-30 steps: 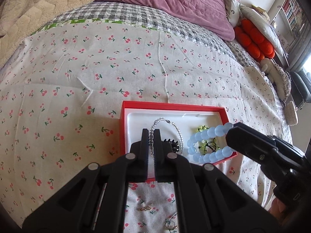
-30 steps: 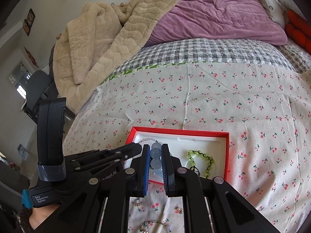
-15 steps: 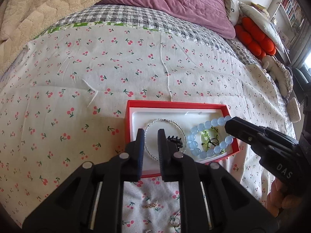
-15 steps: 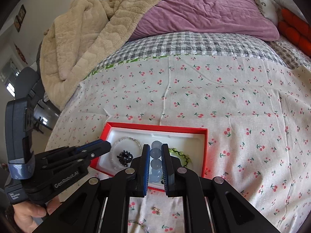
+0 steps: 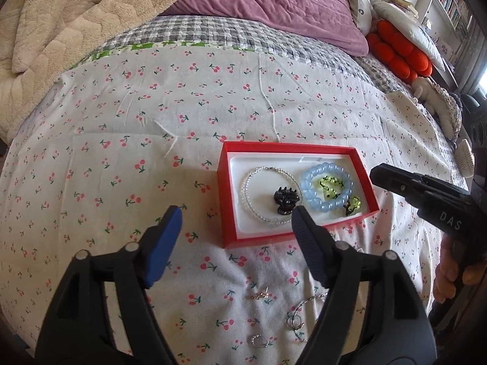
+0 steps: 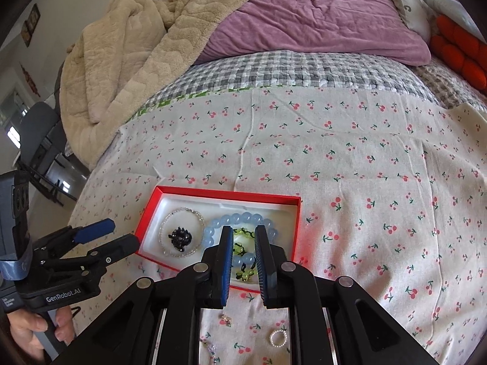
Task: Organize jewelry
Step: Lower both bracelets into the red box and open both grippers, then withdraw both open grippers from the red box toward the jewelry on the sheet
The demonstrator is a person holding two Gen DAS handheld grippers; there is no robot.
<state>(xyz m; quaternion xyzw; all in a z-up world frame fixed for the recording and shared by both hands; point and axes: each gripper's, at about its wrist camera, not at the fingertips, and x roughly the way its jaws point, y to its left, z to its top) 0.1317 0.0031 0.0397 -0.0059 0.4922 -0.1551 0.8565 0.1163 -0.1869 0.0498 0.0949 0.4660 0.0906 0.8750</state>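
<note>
A red box (image 5: 226, 210) (image 6: 146, 219) with a white liner lies on the cherry-print bedspread. In it lie a clear bead bracelet (image 5: 248, 194) (image 6: 166, 225), a black hair claw (image 5: 286, 200) (image 6: 180, 238), a blue bead bracelet (image 5: 316, 179) (image 6: 243, 219) and a green-and-black bracelet (image 5: 330, 185) (image 6: 243, 232). My left gripper (image 5: 236, 217) is wide open and empty, above the box's near left corner. My right gripper (image 6: 243, 234) is partly open and empty, just above the blue bracelet.
Small rings and earrings lie loose on the spread in front of the box (image 5: 261, 296) (image 5: 258, 340) (image 6: 278, 337) (image 6: 226, 319). A beige blanket (image 6: 121, 70), a purple duvet (image 6: 319, 18) and orange cushions (image 5: 398, 51) lie at the far end of the bed.
The right gripper let go of the blue bead bracelet, which now lies in the box. The left gripper opened wide and drew back from the clear bracelet. Both pulled back.
</note>
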